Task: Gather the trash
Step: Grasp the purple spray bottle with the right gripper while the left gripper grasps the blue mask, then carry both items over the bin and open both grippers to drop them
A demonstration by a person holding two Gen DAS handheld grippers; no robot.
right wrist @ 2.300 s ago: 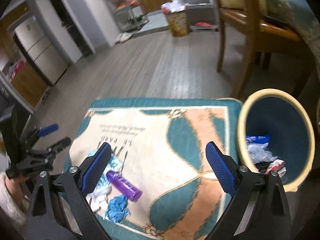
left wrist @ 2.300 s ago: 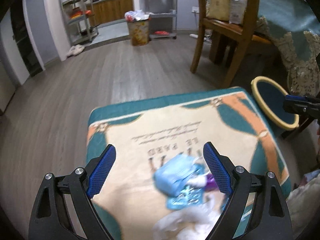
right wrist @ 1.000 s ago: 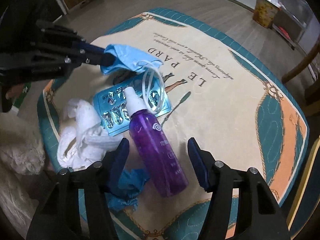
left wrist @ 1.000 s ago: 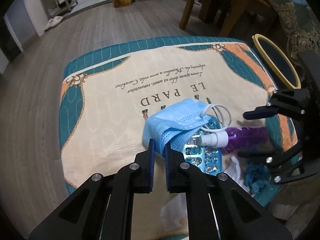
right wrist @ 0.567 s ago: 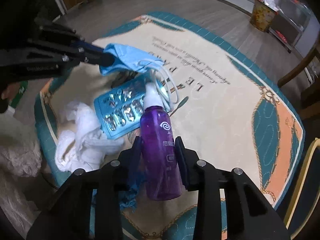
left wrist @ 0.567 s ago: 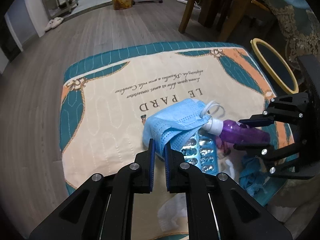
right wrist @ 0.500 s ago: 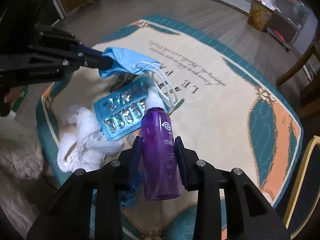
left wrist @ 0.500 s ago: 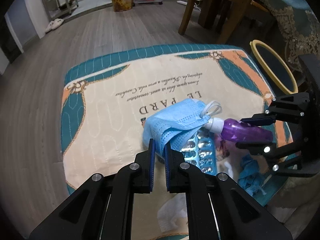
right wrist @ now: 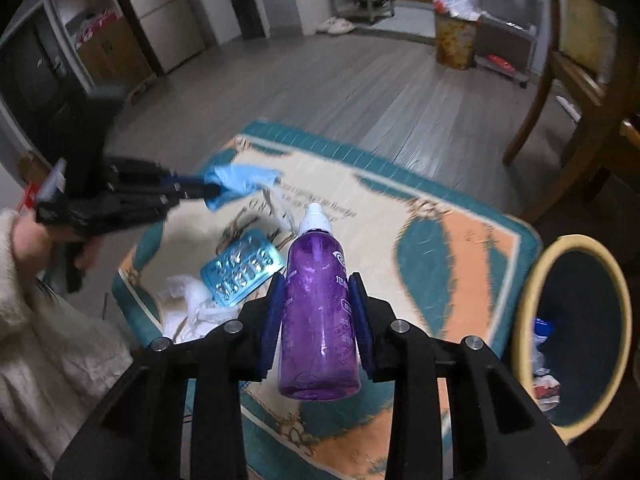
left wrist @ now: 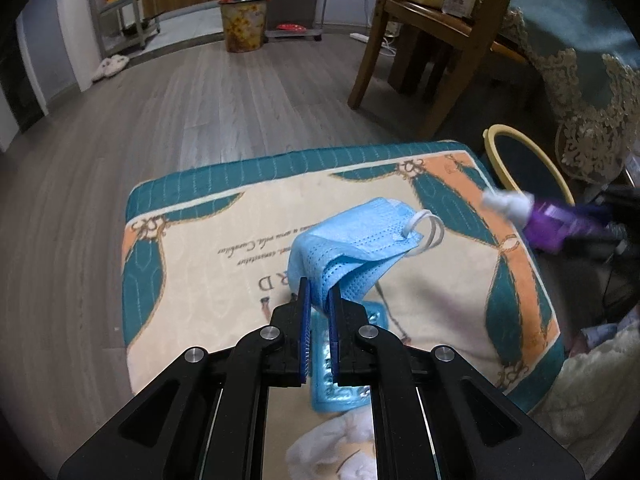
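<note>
One purple bottle (right wrist: 320,316) and one blue mask (left wrist: 352,248) newly lifted, each clamped; perhaps one blister pack (right wrist: 242,266) below.

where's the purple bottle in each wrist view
Left wrist: purple bottle at the far right edge, blurred, cap pointing left, above the mat's right border.
Right wrist: bottom centre, clamped in the right gripper.
Shared landmark: yellow-rimmed bin.
</note>
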